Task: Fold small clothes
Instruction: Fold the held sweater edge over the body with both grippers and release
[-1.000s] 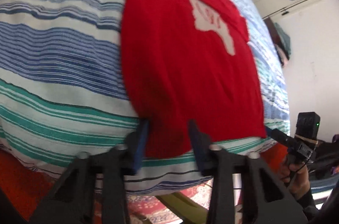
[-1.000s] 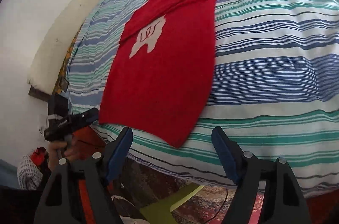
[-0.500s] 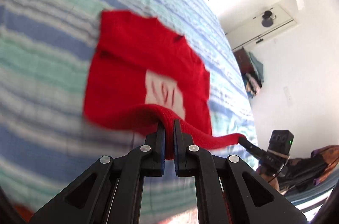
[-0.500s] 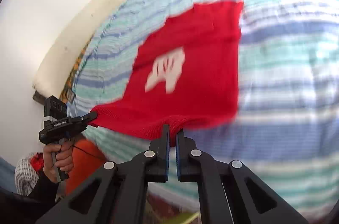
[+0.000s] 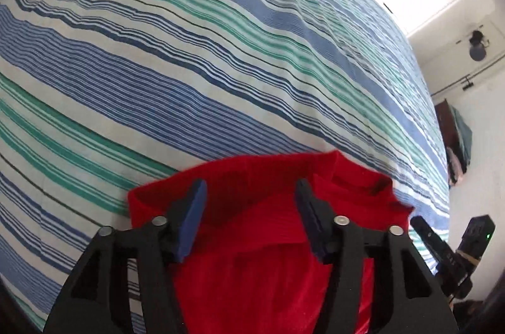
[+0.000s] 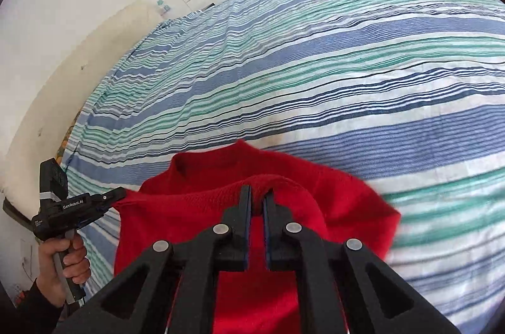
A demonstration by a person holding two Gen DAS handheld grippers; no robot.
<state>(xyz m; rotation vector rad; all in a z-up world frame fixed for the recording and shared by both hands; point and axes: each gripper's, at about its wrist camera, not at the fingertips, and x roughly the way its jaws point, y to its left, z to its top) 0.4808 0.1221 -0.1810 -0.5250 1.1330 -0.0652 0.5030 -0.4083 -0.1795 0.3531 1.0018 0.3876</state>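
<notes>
— Two views, one bed: striped bedsheet (image 5: 221,56) in blue, green and white fills most of both frames; white wall and panelled ceiling in the upper right of the left wrist view, pale headboard (image 6: 94,56) along the left edge of the right wrist view. What lies on it?

— One red sweater (image 5: 271,201), bottom centre of both frames, folded over on itself on the sheet. Neck opening (image 6: 208,163) points toward the top of the frame, up the bed; long axis runs from the bottom edge of the frame upward, across the stripes.

— Left gripper (image 5: 249,214)?

— Jaws wide and opening. Blue pads (image 5: 192,217) stand apart over the upper layer of the sweater; cloth shows between them, neither pad pressing it. In the right wrist view its tip sits at the sweater's left corner (image 6: 126,196), and a hand (image 6: 68,258) holds its grip at lower left.

— Right gripper (image 6: 257,201)?

— Nearly closed, jaws opening. A ridge of the folded hem (image 6: 271,181) bunches up in the narrow gap between the pads, which have not let it go.

— Room beyond?

— Dark cabinet (image 5: 454,144) with hanging cloth against the right wall, left wrist view.
</notes>
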